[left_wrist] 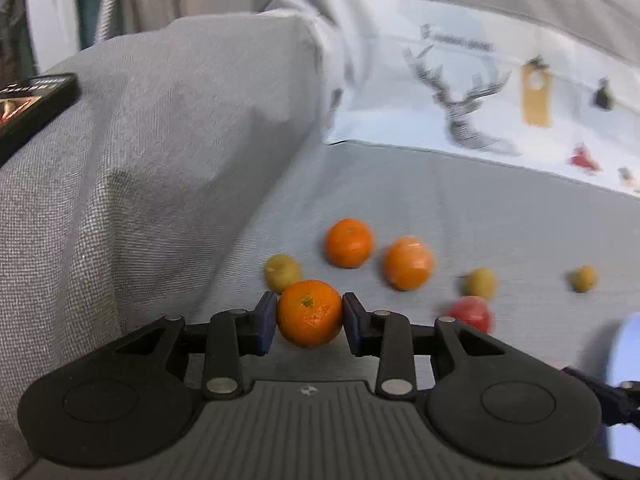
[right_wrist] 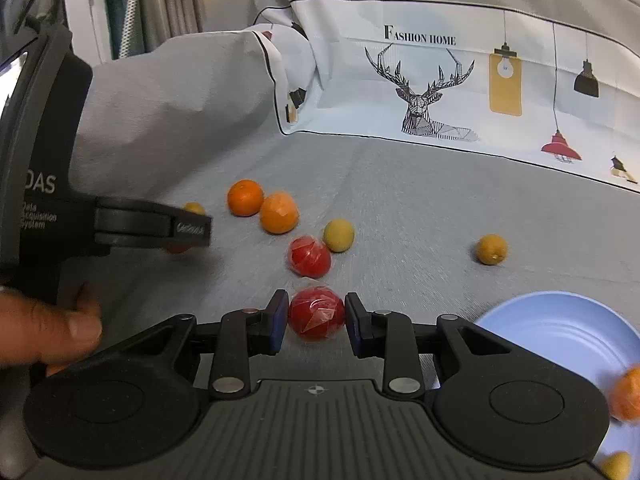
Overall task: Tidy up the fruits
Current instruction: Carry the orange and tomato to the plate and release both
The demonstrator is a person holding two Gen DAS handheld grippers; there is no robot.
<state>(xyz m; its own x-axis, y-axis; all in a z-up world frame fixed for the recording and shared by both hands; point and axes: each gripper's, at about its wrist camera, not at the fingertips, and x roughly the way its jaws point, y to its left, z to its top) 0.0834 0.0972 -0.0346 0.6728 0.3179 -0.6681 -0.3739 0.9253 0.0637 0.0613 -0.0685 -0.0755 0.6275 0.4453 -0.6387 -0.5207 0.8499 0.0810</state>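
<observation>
Left tool (left_wrist: 309, 314) clamps a round orange mandarin (left_wrist: 309, 312); right tool (right_wrist: 316, 318) clamps a plastic-wrapped red fruit (right_wrist: 316, 317) above the grey bed (right_wrist: 420, 208); slick wrap might slip before the pale blue plate (right_wrist: 560, 320)

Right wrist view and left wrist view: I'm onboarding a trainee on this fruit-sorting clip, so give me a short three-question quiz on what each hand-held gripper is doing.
1. True or false: the left hand-held gripper is shut on an orange.
2. What does the right hand-held gripper hold?
A. yellow fruit
B. red wrapped fruit
C. nothing
3. Fill in: the plate at lower right is ____ in colour.

Key: 1 true; 2 B; 3 blue.
</observation>
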